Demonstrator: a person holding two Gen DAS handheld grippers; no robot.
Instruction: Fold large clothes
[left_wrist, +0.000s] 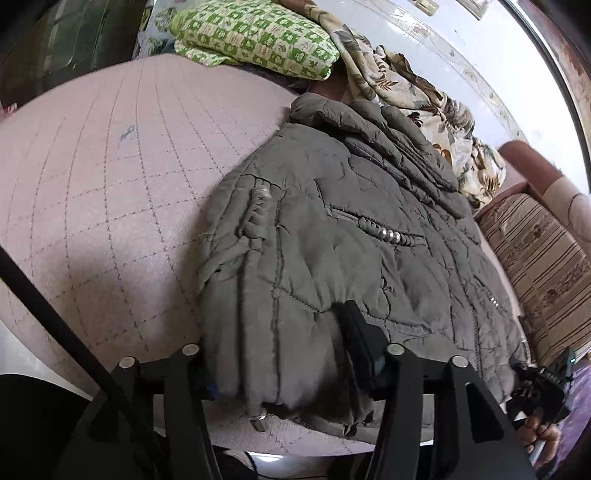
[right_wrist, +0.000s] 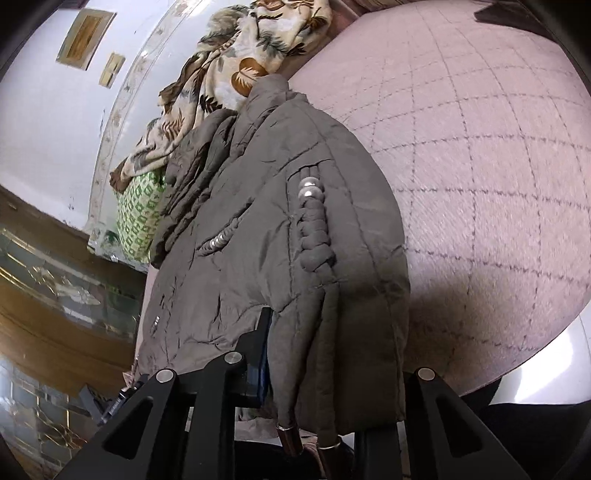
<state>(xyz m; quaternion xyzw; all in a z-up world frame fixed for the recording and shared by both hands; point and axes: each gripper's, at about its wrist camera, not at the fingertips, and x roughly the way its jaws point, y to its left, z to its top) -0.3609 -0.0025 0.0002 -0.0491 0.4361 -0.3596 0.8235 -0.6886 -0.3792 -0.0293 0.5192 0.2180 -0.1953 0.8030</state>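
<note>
A: Any legible text, label, brand or number in either view?

B: None. The green checked cloth (left_wrist: 255, 37) bears printed motifs only (too small to read as characters); the wall frames (right_wrist: 85, 38) are blurred.

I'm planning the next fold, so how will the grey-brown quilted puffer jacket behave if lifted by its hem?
The grey-brown quilted puffer jacket will probably sag, since its hem already droops over the edge of the pink quilted bedspread. Its puffy padding suggests bulky but light. The shiny shell may slip between the fingers.
</note>
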